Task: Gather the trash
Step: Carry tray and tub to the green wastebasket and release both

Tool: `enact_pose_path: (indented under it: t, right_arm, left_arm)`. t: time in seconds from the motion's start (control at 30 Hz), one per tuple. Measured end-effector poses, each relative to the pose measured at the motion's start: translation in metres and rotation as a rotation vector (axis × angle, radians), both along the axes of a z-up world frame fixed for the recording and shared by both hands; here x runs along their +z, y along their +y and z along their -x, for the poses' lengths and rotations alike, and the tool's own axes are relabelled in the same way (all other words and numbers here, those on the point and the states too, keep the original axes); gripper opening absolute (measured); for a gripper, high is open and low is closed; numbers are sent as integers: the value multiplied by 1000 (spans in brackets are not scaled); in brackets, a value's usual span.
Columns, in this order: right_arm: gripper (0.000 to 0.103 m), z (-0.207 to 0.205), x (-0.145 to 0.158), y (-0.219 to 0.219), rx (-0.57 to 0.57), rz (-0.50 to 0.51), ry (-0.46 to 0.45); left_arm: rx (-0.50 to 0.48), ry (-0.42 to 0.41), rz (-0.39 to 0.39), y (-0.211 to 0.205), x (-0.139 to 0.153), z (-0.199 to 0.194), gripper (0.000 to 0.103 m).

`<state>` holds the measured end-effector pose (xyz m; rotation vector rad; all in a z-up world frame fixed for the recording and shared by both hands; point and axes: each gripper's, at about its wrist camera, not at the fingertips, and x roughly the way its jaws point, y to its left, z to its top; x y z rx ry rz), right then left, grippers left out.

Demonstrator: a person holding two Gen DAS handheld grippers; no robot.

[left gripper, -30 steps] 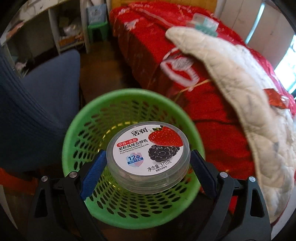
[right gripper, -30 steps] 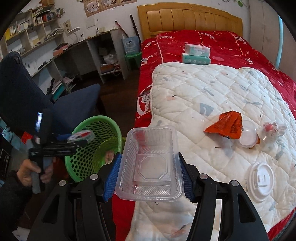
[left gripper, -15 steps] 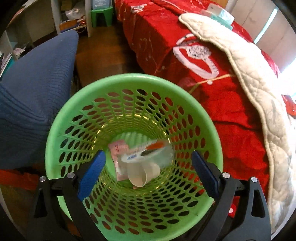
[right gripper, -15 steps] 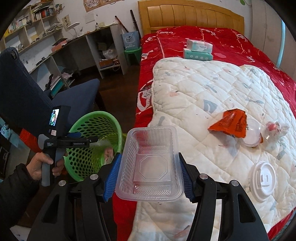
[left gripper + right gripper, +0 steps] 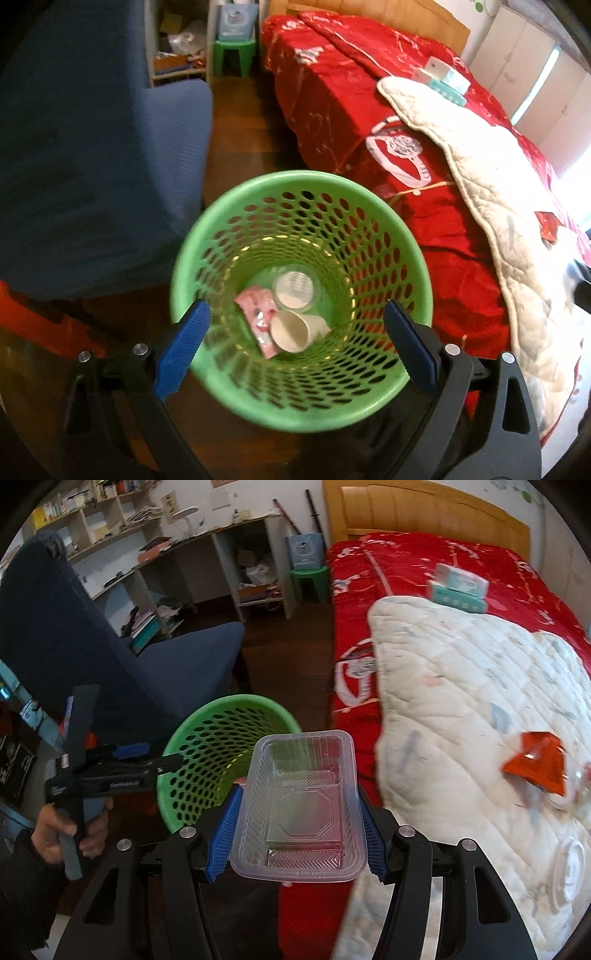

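Observation:
The green mesh trash basket (image 5: 236, 221) stands on the floor beside the bed; it also shows in the right wrist view (image 5: 221, 716). In it lie a round yogurt tub (image 5: 295, 290), a white paper cup (image 5: 295, 330) and a pink wrapper (image 5: 258, 314). My left gripper (image 5: 295, 332) is open and empty just above the basket's near rim. My right gripper (image 5: 297, 821) is shut on a clear plastic tray (image 5: 301, 805), held near the bed's edge right of the basket. An orange wrapper (image 5: 535, 760) and white lids (image 5: 570, 864) lie on the quilt.
A blue office chair (image 5: 92, 166) stands left of the basket. The red bed (image 5: 351, 110) with a white quilt (image 5: 480, 720) is to the right, with tissue packs (image 5: 460, 587) on it. A desk with shelves (image 5: 184, 554) and a green stool (image 5: 234, 55) stand behind.
My left gripper opened and dropped the yogurt tub into the basket, then drew back a little. My right gripper carried the clear tray left toward the basket.

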<state>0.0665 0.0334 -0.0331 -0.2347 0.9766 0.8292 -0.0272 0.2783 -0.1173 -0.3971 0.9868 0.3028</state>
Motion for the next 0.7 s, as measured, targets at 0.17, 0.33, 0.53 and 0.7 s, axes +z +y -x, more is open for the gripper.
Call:
enact_pose_path:
  t: [0.17,0.33,0.53,0.7]
  right_arm:
    - [57,3,-17,33,39,3,40]
    - [57,5,-35,68,71,17,75]
    - [64,5,-43,93,83,-1,97]
    - [67,3,-36,84,61,-27,95]
  left_arm:
    - [48,-21,-25,12,12,30,93]
    - [70,-27,-43,16,18,50,93]
    - [75,-27,-42,17,18,57,93]
    - [54,-33,-39,9,20,49,93]
